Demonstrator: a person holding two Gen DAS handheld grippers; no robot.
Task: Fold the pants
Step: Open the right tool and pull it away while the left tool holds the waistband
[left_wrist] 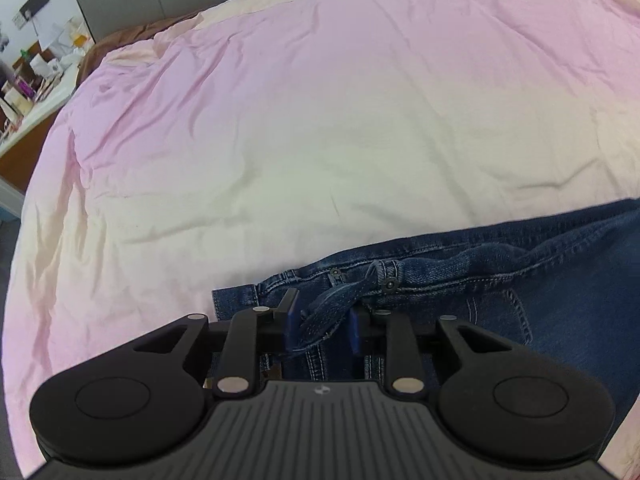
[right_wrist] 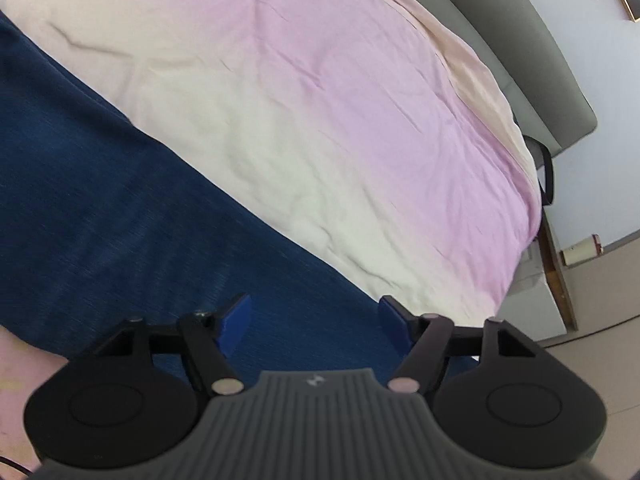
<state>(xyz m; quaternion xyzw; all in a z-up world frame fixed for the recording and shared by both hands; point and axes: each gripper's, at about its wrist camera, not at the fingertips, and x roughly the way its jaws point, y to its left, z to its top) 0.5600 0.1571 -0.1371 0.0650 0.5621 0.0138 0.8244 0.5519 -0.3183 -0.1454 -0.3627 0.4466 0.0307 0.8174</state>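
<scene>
Jeans (left_wrist: pixel 500 280), possibly unlabelled, no legible writing

Dark blue denim pants (left_wrist: pixel 500 280) lying on pink sheet, waistband bunched, apparently partly folded.

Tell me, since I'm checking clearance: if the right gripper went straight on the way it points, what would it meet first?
Probably the jeans: the right gripper stands open with blue denim directly beyond its fingertips, nothing between them. How far off the cloth lies is unclear; the pink bedsheet lies beyond it.
</scene>
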